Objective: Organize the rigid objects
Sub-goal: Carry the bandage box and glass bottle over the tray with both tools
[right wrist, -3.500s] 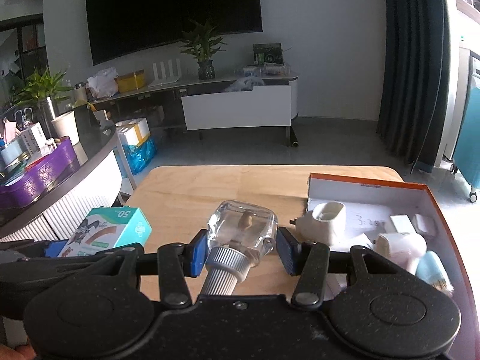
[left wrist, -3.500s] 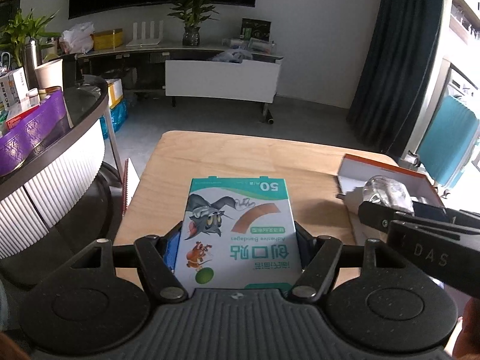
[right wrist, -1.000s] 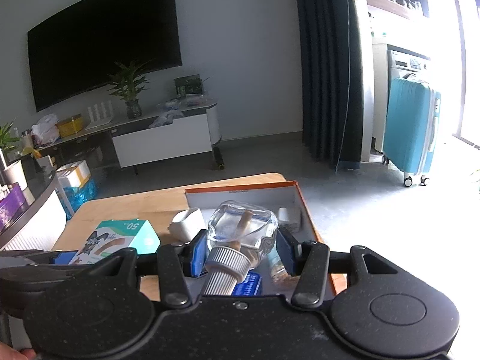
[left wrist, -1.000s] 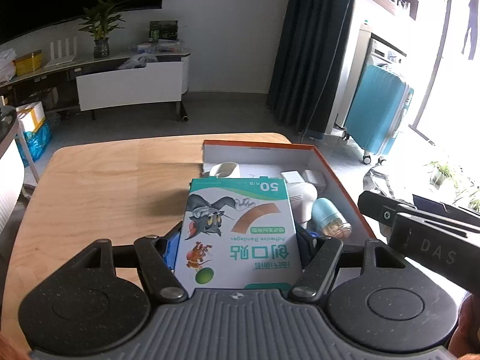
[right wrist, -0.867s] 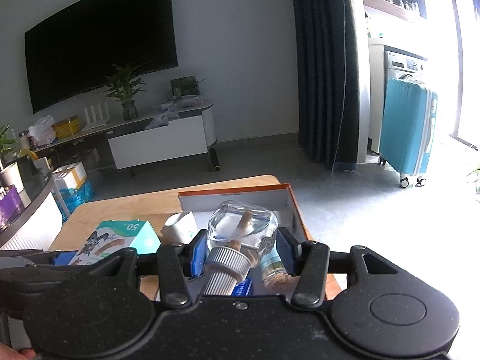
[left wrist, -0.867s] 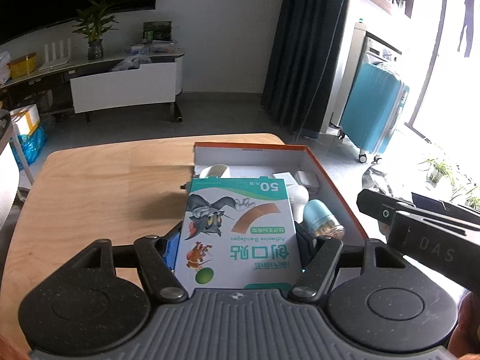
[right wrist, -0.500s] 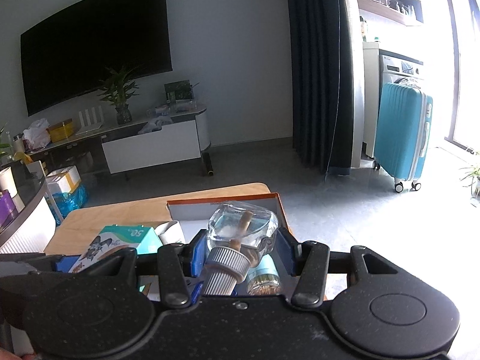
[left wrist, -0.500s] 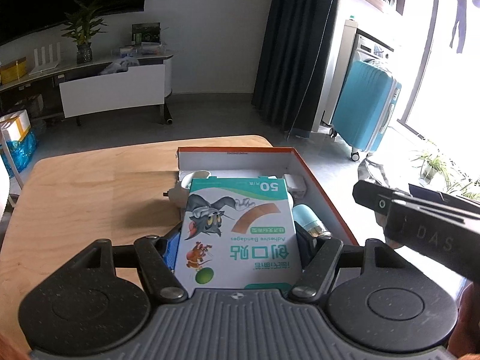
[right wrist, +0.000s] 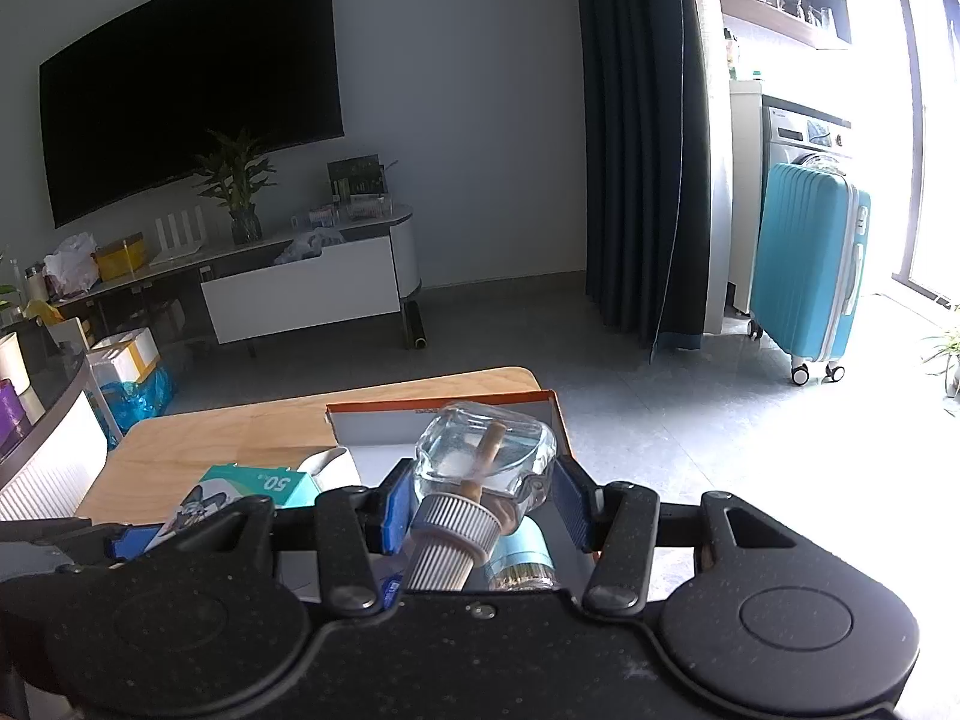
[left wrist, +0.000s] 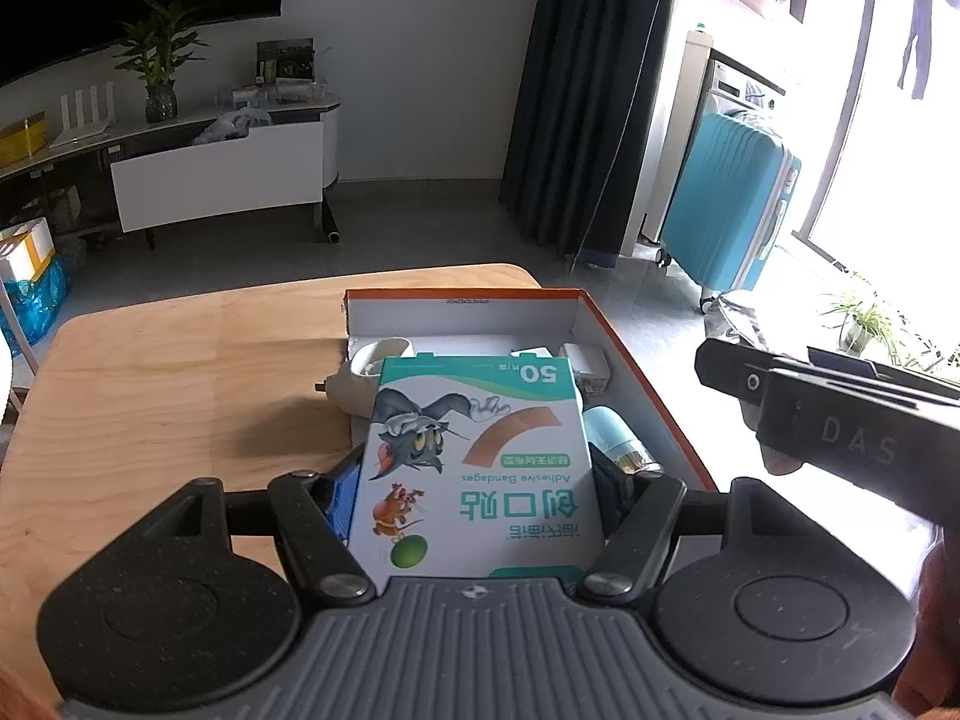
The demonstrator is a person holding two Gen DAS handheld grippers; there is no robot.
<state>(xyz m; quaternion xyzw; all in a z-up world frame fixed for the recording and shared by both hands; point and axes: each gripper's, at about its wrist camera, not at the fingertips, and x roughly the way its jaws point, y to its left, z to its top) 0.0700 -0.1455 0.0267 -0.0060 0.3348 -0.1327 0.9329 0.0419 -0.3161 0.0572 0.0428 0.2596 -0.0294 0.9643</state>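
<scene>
Left tongs (left wrist: 474, 498) grip bandage box (left wrist: 477, 462); right tongs (right wrist: 483, 507) grip glass bottle (right wrist: 486, 450). Both held above cardboard tray (left wrist: 651, 384), presumably for dropping in.

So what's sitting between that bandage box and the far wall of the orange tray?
In the left wrist view, a cream holder and white plugs lie between the bandage box and the orange tray far wall, then bare tray floor.

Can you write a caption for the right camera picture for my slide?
Right tool holding a clear glass bottle above the orange-rimmed box.
</scene>
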